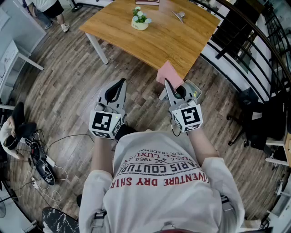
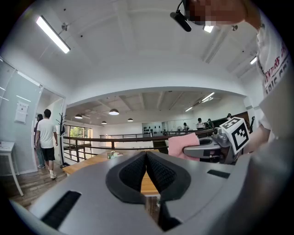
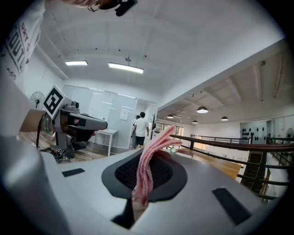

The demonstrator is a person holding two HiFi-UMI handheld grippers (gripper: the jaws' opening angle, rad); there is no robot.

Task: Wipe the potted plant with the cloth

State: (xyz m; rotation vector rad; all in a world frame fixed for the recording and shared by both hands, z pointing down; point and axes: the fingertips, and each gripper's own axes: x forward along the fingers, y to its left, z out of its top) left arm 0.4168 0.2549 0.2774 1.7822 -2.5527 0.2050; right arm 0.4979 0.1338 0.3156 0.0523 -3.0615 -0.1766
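Note:
The potted plant (image 1: 140, 19), small white flowers in a pale pot, stands on the far side of the wooden table (image 1: 159, 38); it shows tiny in the left gripper view (image 2: 111, 155). My right gripper (image 1: 169, 86) is shut on the pink cloth (image 1: 169, 74), which sticks up between its pads (image 3: 149, 160) near the table's front corner. My left gripper (image 1: 119, 86) is held level beside it over the floor, shut with nothing between its pads (image 2: 133, 172). Both grippers are well short of the plant. The left gripper view also catches the cloth (image 2: 179, 143).
A book (image 1: 148, 2) and a small grey object (image 1: 178, 15) lie on the table's far part. A dark railing (image 1: 248, 29) runs along the right. A person (image 1: 45, 9) stands at the far left, near a white table (image 1: 16, 54). Cables and shoes (image 1: 38, 161) litter the floor at left.

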